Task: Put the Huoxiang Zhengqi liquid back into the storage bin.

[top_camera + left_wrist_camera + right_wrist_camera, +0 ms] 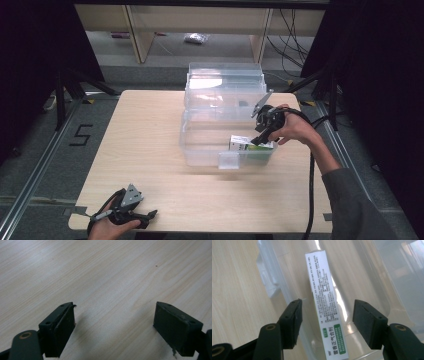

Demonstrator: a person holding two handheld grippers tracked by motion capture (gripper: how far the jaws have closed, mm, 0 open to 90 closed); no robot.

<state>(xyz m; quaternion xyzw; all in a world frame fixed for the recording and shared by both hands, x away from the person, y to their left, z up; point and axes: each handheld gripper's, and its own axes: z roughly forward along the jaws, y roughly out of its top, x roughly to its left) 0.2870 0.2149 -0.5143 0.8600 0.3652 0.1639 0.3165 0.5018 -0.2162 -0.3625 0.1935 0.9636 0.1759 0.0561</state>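
Note:
A clear plastic storage box (200, 142) stands open on the wooden table, its lid (225, 82) tipped up behind it. A white and green medicine carton (247, 145) lies inside, near the box's front right corner. My right gripper (261, 131) hovers over that corner, held by a hand. In the right gripper view the carton (325, 302) lies lengthwise between the open jaws of my right gripper (326, 321), apart from both pads. My left gripper (145, 216) rests at the table's front left edge, and its jaws (113, 330) stand wide open over bare wood.
The box's front latch (228, 160) sticks out toward the table's front. Black cables trail from the right gripper down past the person's sleeve (350, 200). Shelving legs (141, 35) and a dark stand (65, 85) are on the floor beyond the table.

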